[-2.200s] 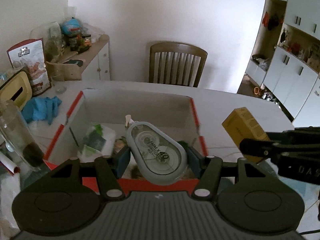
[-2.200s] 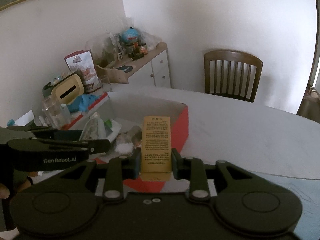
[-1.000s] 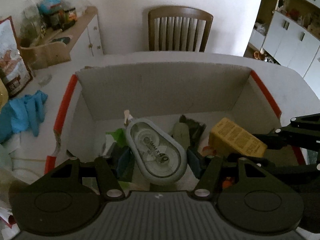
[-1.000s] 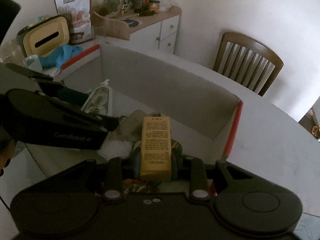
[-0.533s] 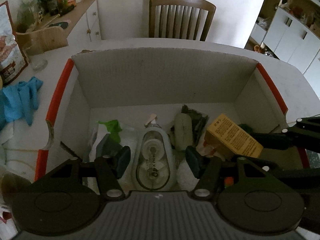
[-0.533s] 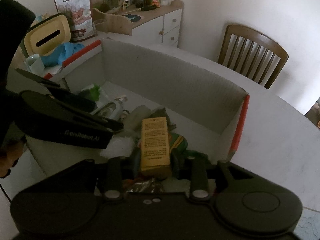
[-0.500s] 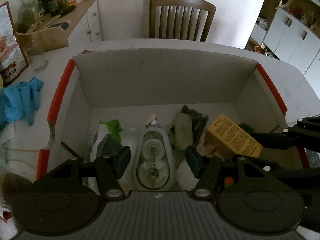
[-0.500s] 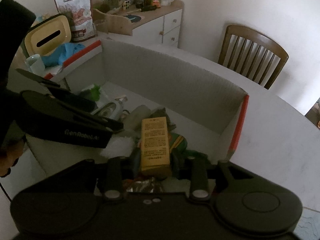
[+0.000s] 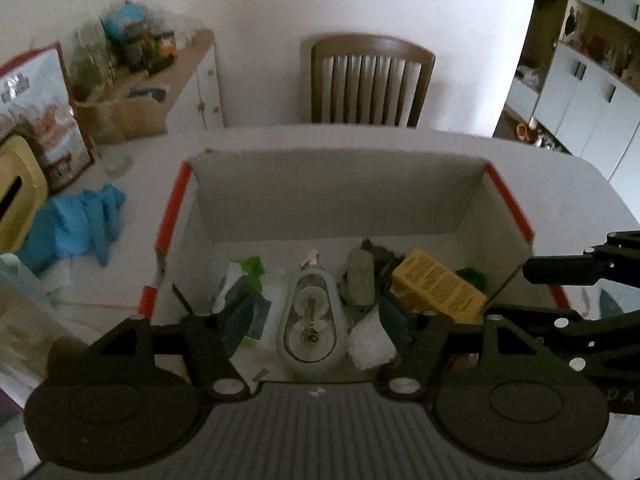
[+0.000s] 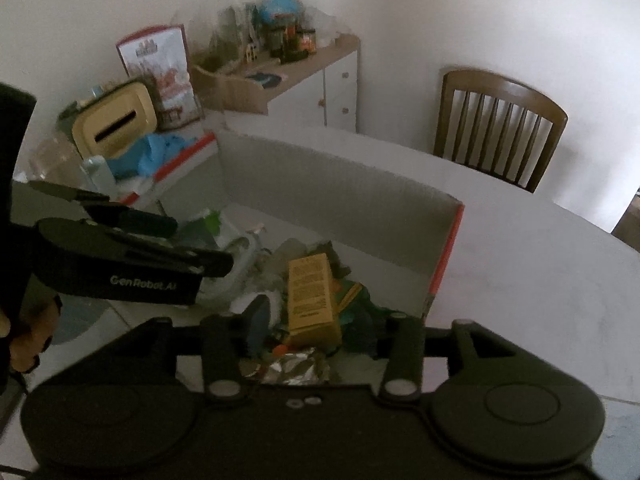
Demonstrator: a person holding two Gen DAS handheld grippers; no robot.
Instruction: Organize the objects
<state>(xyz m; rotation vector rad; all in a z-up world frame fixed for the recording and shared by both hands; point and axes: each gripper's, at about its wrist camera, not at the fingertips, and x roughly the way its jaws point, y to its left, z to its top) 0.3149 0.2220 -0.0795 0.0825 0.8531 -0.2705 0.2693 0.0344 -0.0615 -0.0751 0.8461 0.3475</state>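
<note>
White walls, a slatted wooden chair at twelve o'clock, a white desk in front of it. On the desk, an open cardboard box with red-edged sides, grey inside, holding a jumble of small things. At nine o'clock of the box, a crumpled blue cloth; farther out, a yellow tissue holder and a printed bag (print too blurred to read). At about ten o'clock, against the wall, a white cabinet crowded with jars and bottles.

Down in the box, near its middle: a grey correction tape dispenser, lying flat, narrow end toward twelve o'clock. At its three o'clock, a yellow carton, resting tilted on green wrappers and other clutter, with a pale roll between the two.

Left hand-held gripper above the near part of the box, jaws opening, dispenser framed between the fingers yet clear of both pads. Right hand-held gripper likewise over the box, jaws opening, carton lying loose between the fingers, untouched by either pad. Crumpled foil just below the right fingers.
</note>
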